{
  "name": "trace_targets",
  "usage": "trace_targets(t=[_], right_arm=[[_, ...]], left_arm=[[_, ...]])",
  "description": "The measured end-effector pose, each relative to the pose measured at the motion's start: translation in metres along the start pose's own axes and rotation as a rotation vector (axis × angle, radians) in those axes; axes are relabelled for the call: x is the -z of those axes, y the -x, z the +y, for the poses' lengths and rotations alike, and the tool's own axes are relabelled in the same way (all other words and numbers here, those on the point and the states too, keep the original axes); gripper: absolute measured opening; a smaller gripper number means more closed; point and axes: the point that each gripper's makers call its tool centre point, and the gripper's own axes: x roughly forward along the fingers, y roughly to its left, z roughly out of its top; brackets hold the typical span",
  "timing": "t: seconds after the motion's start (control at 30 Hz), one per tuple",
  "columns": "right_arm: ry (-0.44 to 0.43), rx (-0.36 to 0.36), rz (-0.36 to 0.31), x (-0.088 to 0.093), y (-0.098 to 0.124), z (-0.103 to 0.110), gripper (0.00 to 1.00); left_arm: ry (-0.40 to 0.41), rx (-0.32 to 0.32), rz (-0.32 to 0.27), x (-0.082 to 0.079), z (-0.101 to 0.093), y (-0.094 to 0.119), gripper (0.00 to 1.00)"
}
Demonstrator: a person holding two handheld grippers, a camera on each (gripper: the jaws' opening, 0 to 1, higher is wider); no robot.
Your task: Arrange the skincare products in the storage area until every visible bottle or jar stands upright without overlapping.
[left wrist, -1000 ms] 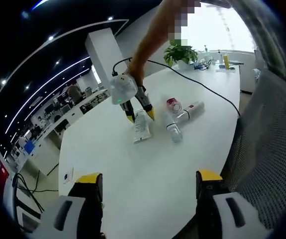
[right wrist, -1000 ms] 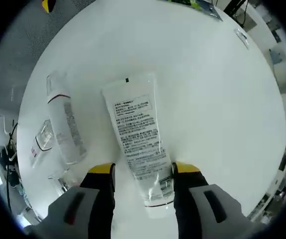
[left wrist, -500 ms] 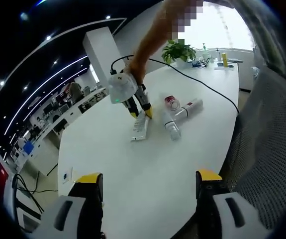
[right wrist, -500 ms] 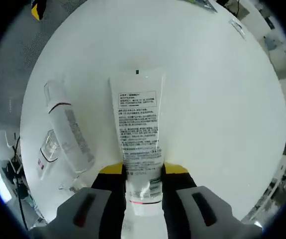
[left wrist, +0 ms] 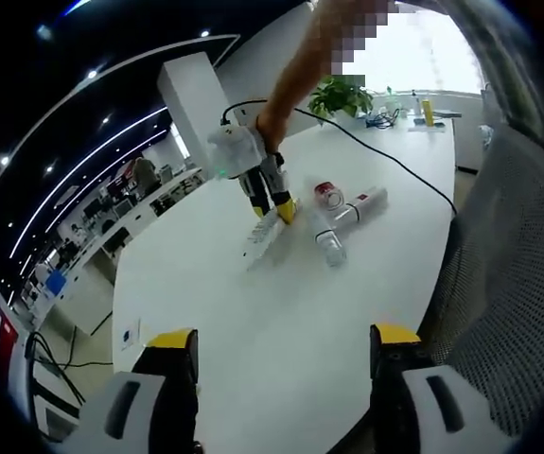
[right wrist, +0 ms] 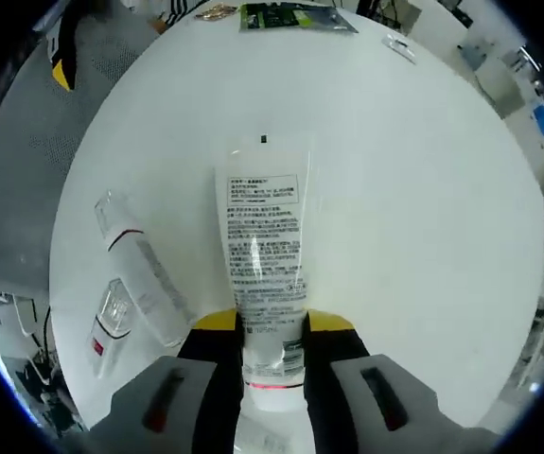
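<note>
Clamped between the yellow-tipped jaws of the right gripper (right wrist: 272,326) is a clear squeeze tube (right wrist: 264,255) with black print, held near its cap end, its flat crimped end pointing away over the white table (right wrist: 413,189). From the left gripper view the same right gripper (left wrist: 273,205) hangs over the middle of the table, a person's hand (left wrist: 273,128) on top of it, and the tube (left wrist: 261,234) slants down from the jaws to the tabletop. Just beside it, toward the table's near curved edge, lie a slim clear bottle (left wrist: 328,243), a white tube with a red band (left wrist: 362,206) and a small red-topped jar (left wrist: 328,196), close together. The left gripper (left wrist: 281,352) hovers near the table's edge, its jaws wide apart with nothing between them. A potted plant (left wrist: 343,96) stands at the far end, and a black cable (left wrist: 385,161) runs across the top.
</note>
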Motion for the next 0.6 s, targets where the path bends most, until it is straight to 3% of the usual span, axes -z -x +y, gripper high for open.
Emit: trace_targets(t=[0.2,0.33,0.47,0.6], right_arm=[[-0.138,0.059,-0.171,-0.025,0.022,-0.002,0.21],[-0.210,0.086,-0.276,-0.041,0.038,0.007,0.21],[-0.196,0.102,-0.289,-0.045,0.043,0.015,0.21],[-0.230,0.124,-0.356,-0.056,0.055,0.024,0.21]], left_arm=[[0.007,-0.008,-0.009,-0.001,0.002,0.000,0.75],[-0.010,-0.018,-0.028,-0.006,0.004,0.003,0.68],[-0.009,-0.021,-0.037,-0.007,0.005,0.004,0.69],[-0.010,-0.026,-0.052,-0.010,0.005,0.005,0.69]])
